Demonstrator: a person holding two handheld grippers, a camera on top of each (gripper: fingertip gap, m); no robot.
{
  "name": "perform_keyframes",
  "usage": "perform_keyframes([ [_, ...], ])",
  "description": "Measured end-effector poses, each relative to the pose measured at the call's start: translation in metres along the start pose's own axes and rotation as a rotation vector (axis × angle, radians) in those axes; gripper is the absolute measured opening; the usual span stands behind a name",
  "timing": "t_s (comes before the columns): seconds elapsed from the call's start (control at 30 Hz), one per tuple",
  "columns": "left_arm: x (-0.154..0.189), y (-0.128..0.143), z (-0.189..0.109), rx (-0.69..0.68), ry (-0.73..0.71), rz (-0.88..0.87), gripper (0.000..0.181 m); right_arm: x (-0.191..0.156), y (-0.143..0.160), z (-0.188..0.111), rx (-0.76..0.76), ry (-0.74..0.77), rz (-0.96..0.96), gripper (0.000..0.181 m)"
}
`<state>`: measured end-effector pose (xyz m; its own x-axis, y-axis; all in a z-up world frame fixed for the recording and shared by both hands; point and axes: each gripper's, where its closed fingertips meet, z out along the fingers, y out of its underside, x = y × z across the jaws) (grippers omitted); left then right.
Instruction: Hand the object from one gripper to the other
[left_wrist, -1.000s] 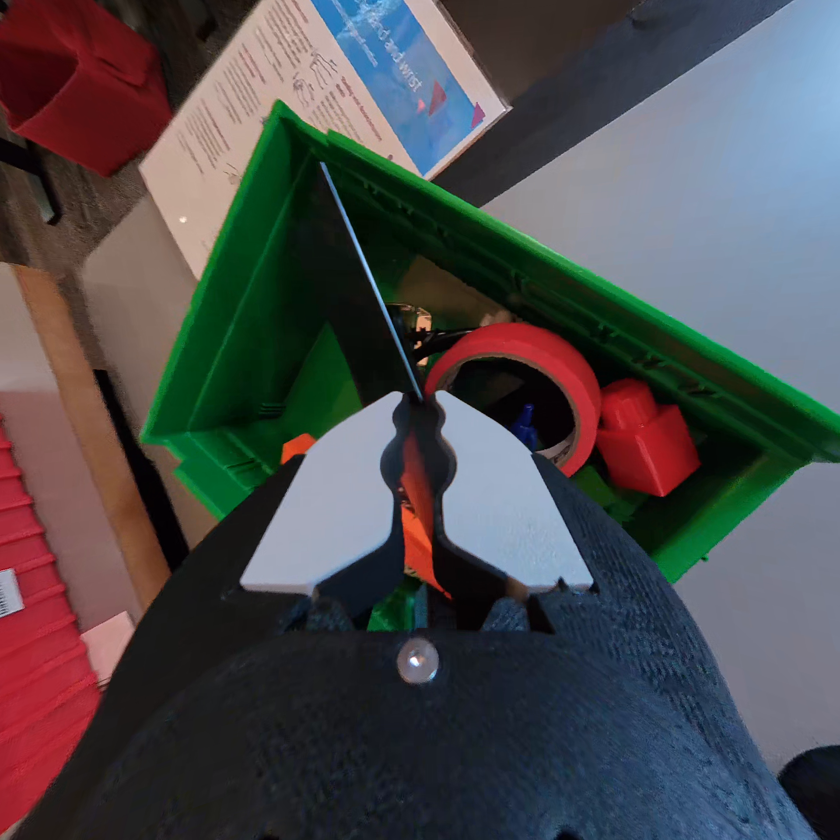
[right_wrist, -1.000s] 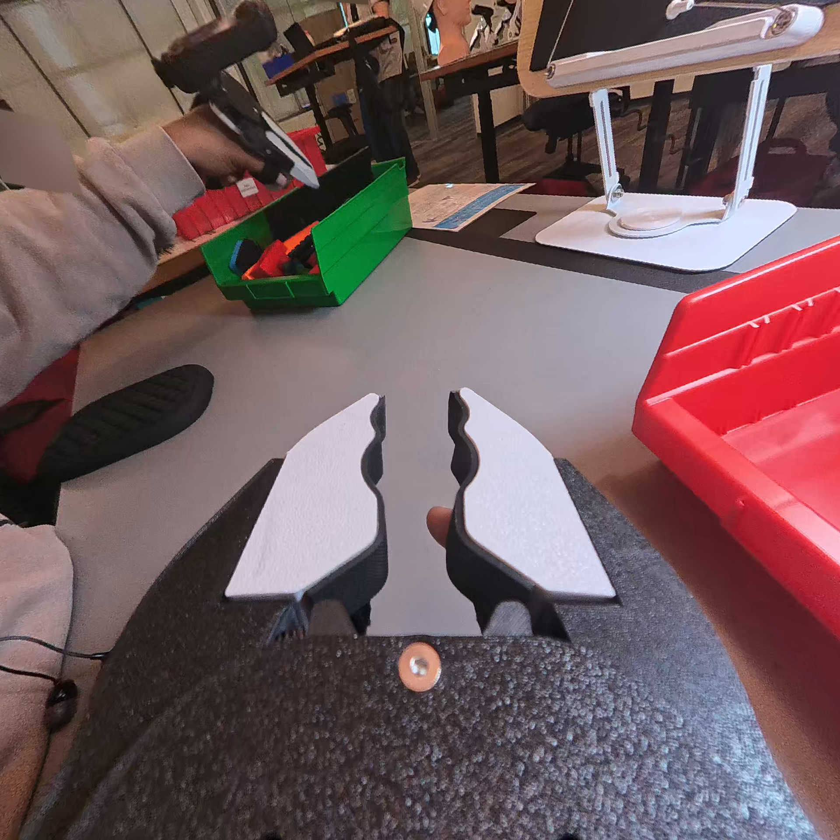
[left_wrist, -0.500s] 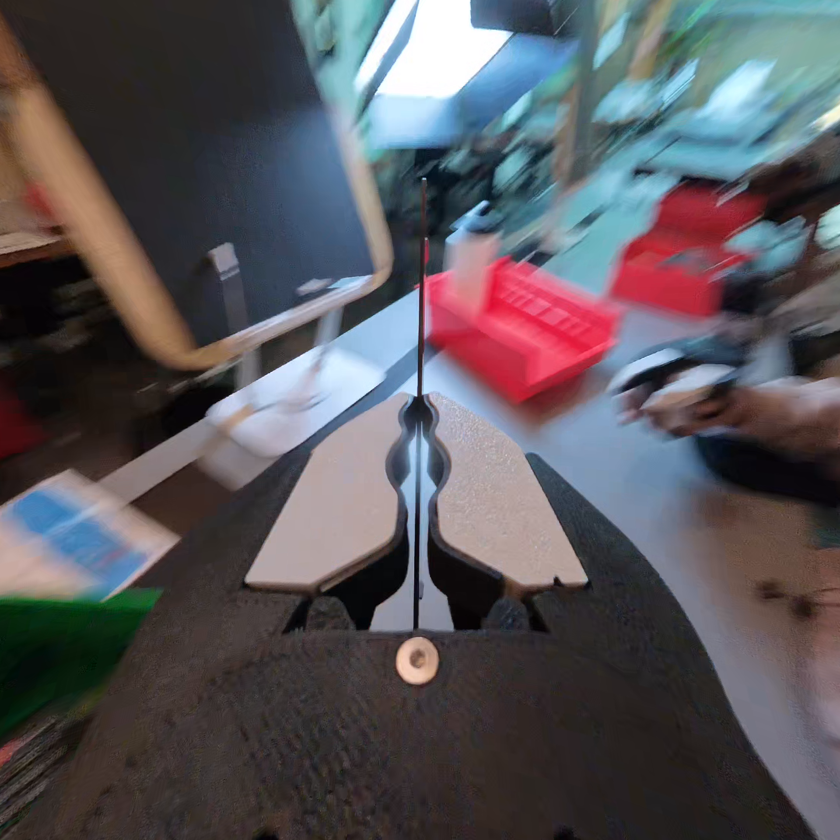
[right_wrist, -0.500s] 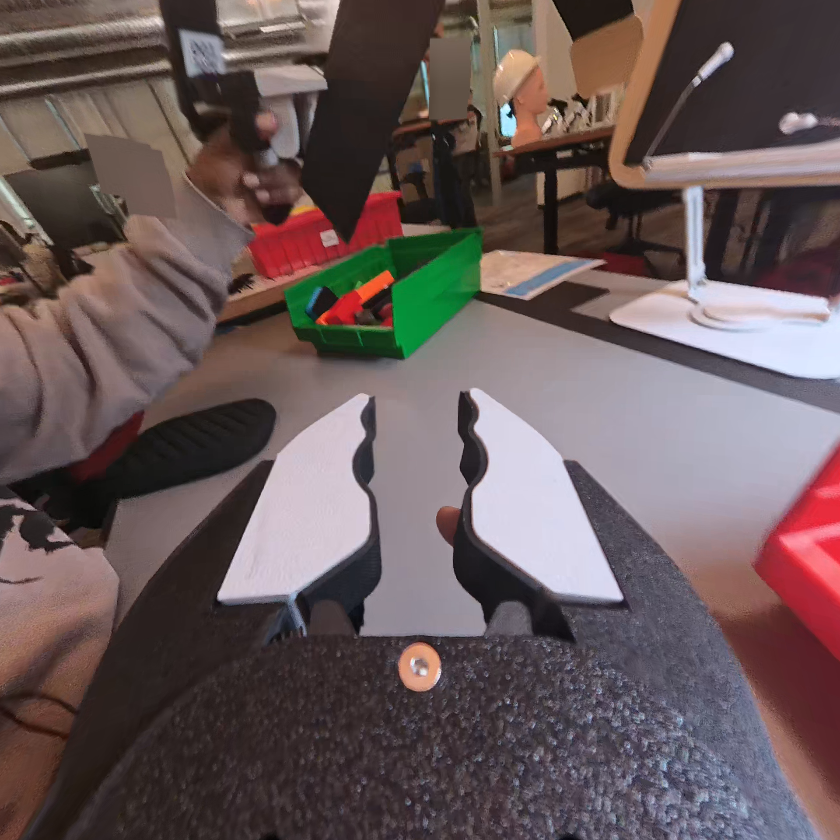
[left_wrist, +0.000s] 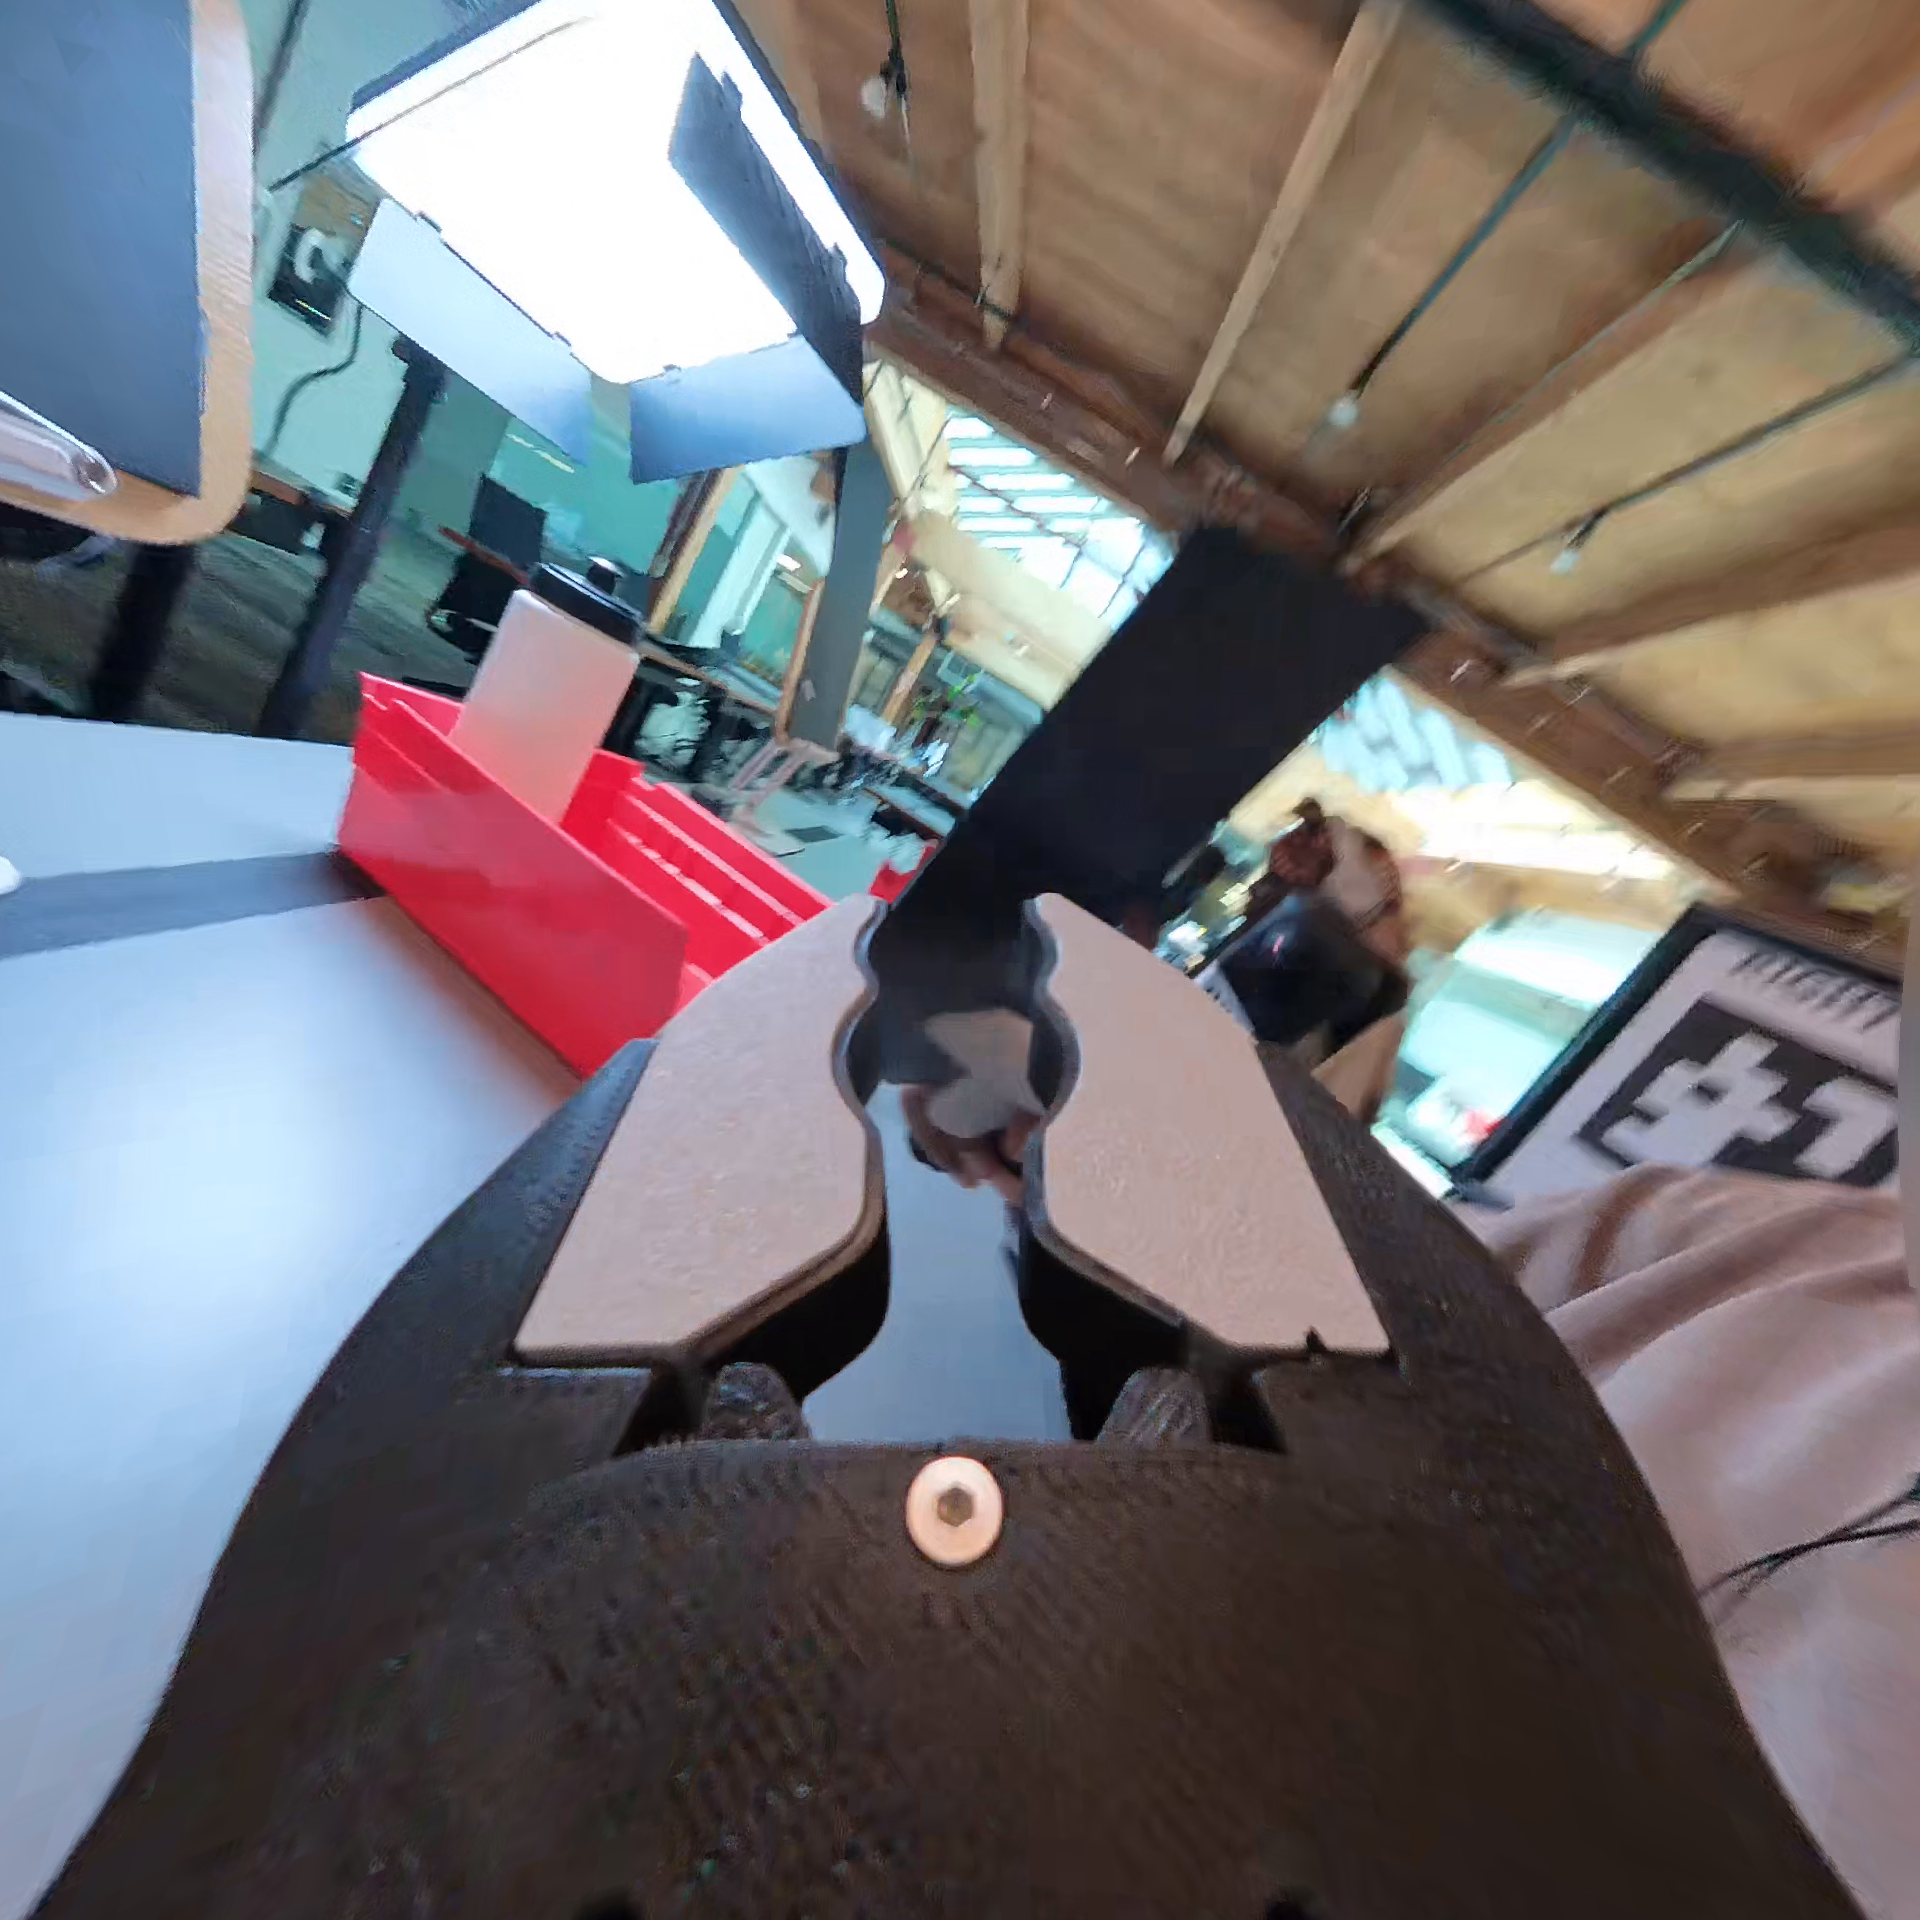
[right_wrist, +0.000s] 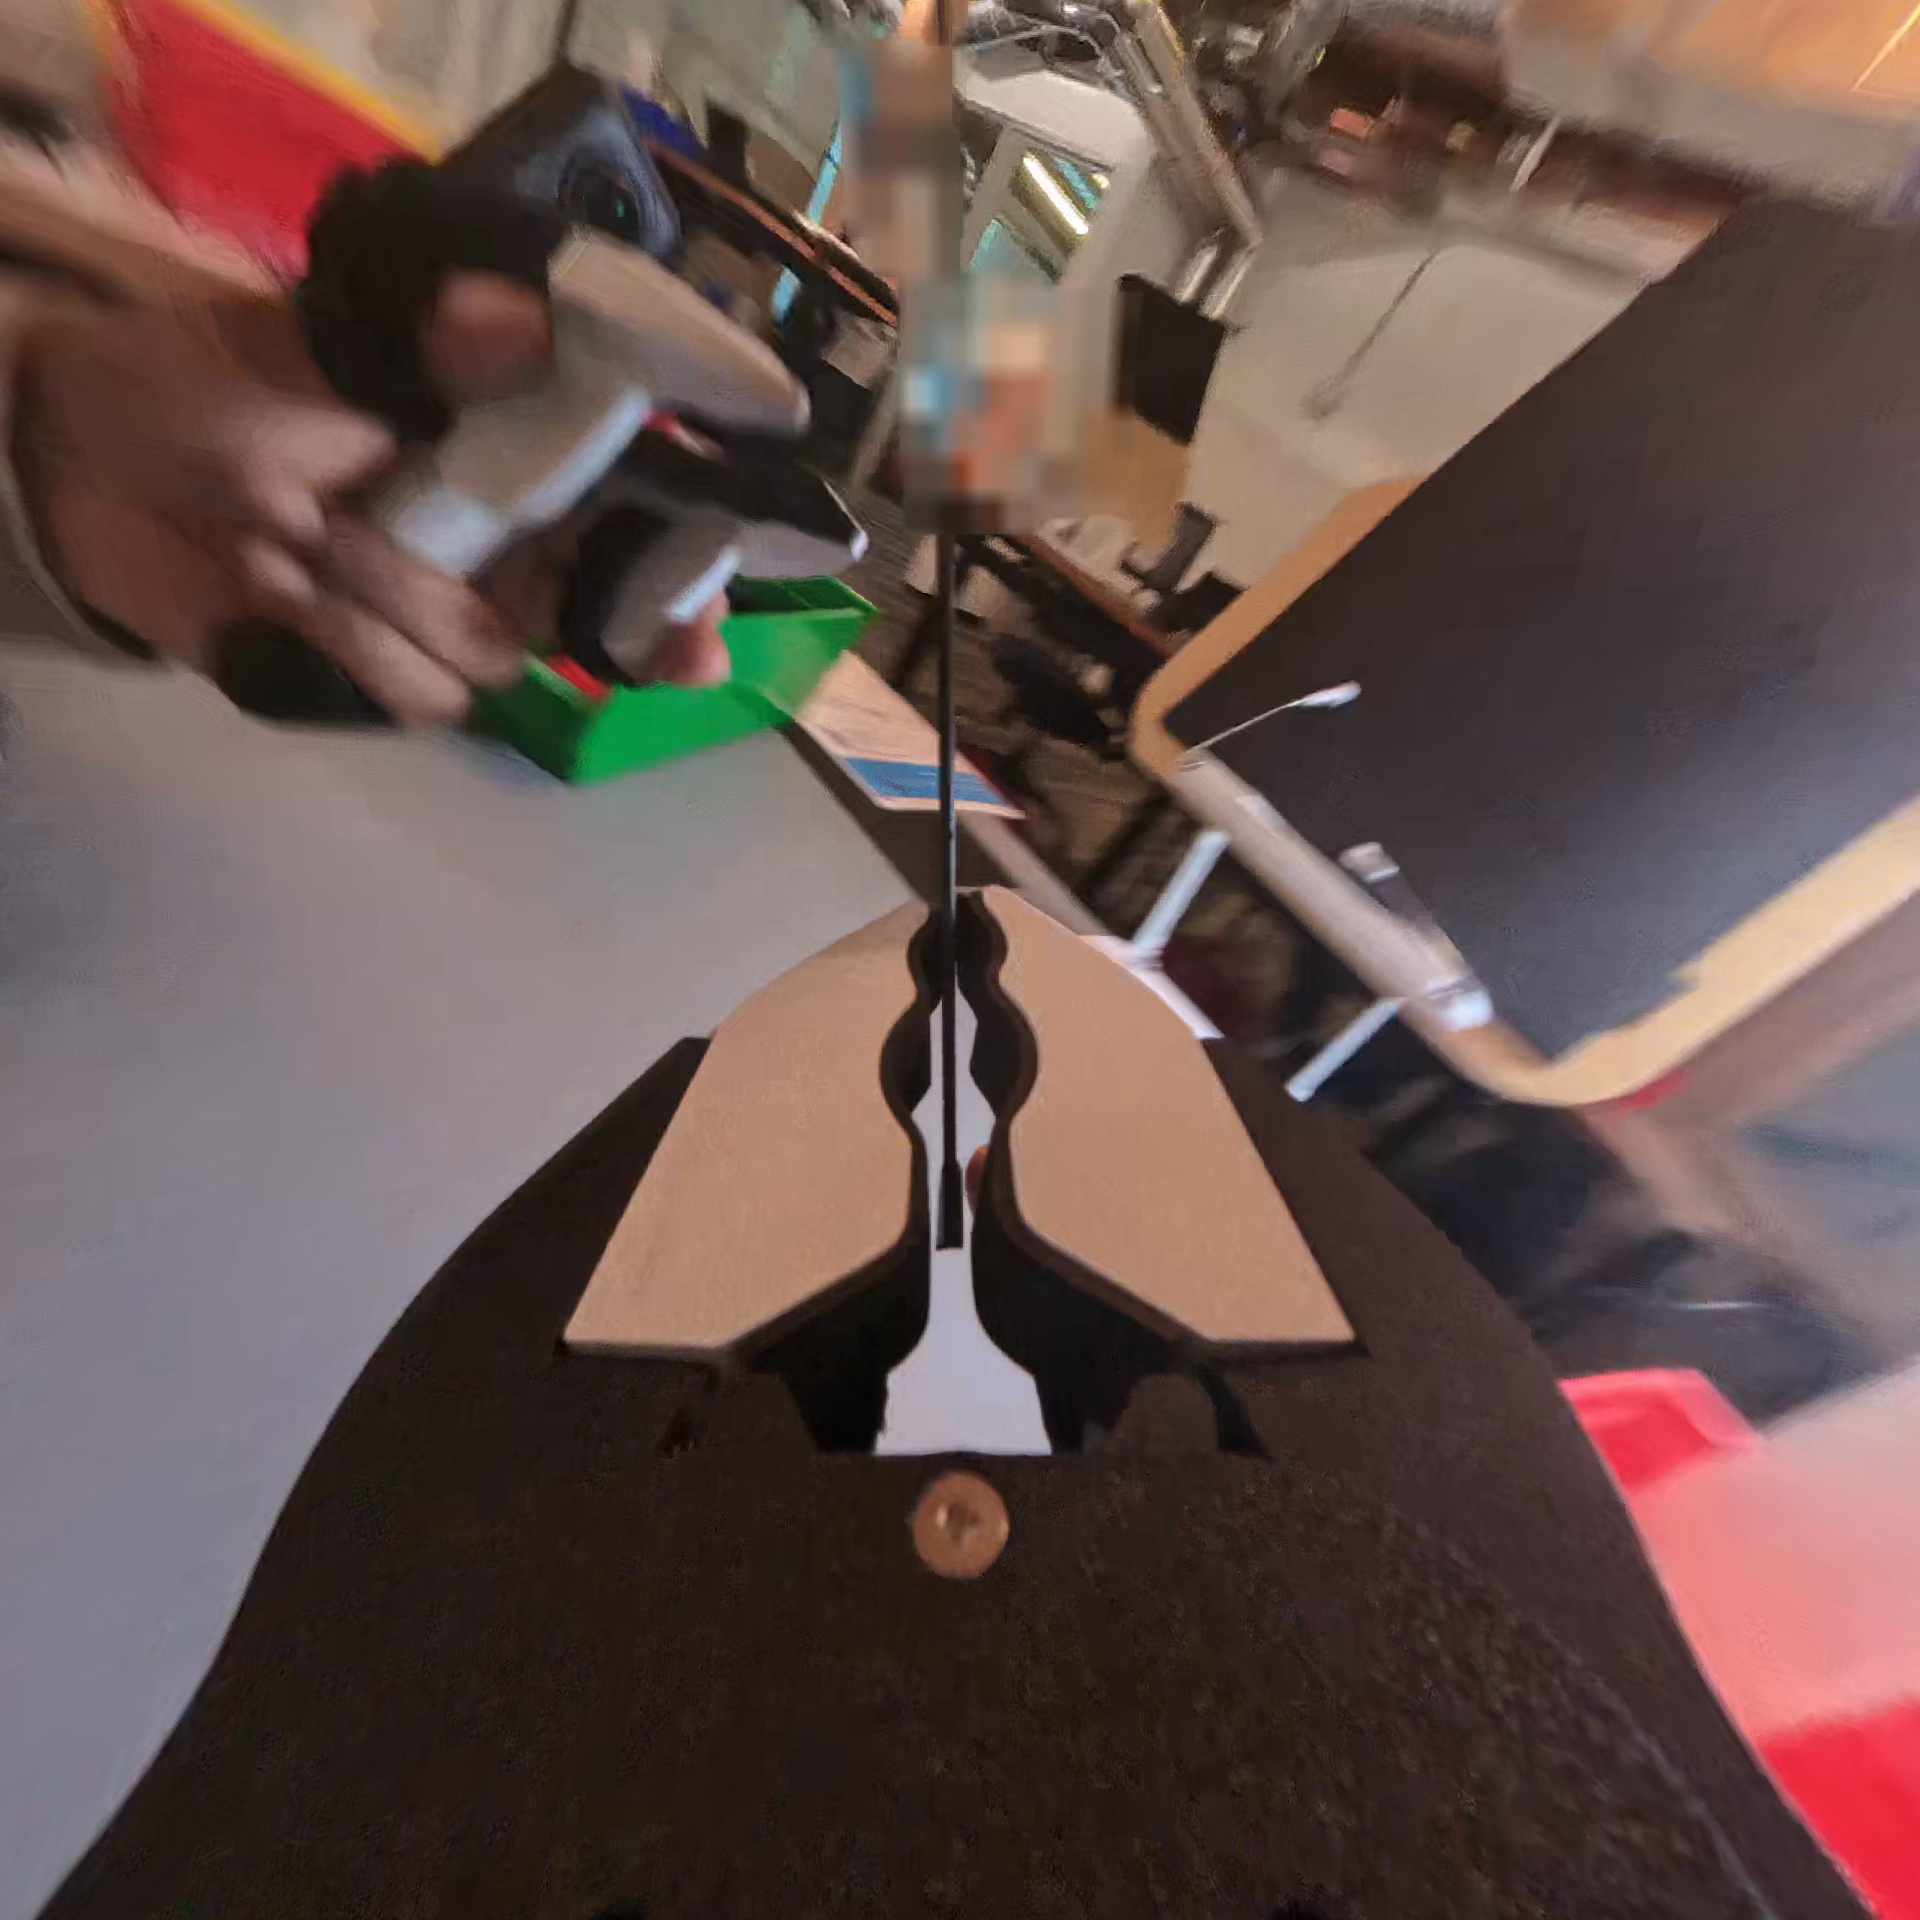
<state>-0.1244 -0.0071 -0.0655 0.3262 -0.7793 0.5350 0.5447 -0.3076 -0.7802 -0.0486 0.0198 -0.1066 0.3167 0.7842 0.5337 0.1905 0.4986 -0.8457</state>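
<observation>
The object is a thin black flat plate. In the right wrist view it stands edge-on (right_wrist: 947, 727) between my right gripper's (right_wrist: 951, 906) fingers, which are shut on its lower end. In the left wrist view it shows as a dark slanted panel (left_wrist: 1164, 717) just beyond my left gripper (left_wrist: 956, 914), which is open and empty. The right gripper (left_wrist: 977, 1075) shows through the gap between the left fingers, holding the plate's lower end. The left gripper (right_wrist: 727, 499) shows blurred at the upper left of the right wrist view, apart from the plate.
A grey table (left_wrist: 208, 1091) carries a red bin (left_wrist: 499, 883) with a white bottle (left_wrist: 540, 707) behind it. The right wrist view shows a green bin (right_wrist: 675, 707), a printed sheet (right_wrist: 894, 769), a dark board on a white stand (right_wrist: 1558, 675) and a red bin (right_wrist: 1787, 1579). Tip to tip, the grippers are about 10 centimeters apart.
The plate has passed from my left gripper to my right. The left gripper has opened and let go. The right gripper has risen and shut on the plate.
</observation>
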Motion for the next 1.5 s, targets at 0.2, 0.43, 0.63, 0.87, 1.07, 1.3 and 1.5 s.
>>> perform_keyframes([
  [0.2,0.010,0.006,-0.004,-0.015,0.306,-0.423,0.045,0.007,-0.017,-0.025,0.090,0.208,-0.822,0.002],
  [0.43,0.037,0.084,0.002,-0.498,0.343,-0.368,0.031,-0.011,-0.007,-0.025,0.095,0.188,-1.013,0.003],
  [0.63,0.037,0.120,0.005,-0.599,0.364,-0.373,0.010,-0.020,-0.003,-0.020,0.081,0.181,-1.027,0.004],
  [0.87,0.019,0.122,0.018,-0.524,0.256,-0.280,0.002,-0.011,-0.004,-0.017,0.039,0.244,-0.956,0.025],
  [1.07,-0.024,0.042,-0.002,-0.223,-0.130,0.430,0.002,0.002,0.030,-0.020,-0.108,-0.132,-0.021,0.037],
  [1.3,-0.020,0.044,-0.004,-0.331,-0.354,1.339,0.002,-0.044,-0.010,-0.027,0.112,-0.793,1.101,0.052],
  [1.5,-0.012,0.071,0.000,-0.521,-0.346,1.958,0.002,-0.035,-0.005,-0.028,0.109,-0.903,1.389,0.054],
])
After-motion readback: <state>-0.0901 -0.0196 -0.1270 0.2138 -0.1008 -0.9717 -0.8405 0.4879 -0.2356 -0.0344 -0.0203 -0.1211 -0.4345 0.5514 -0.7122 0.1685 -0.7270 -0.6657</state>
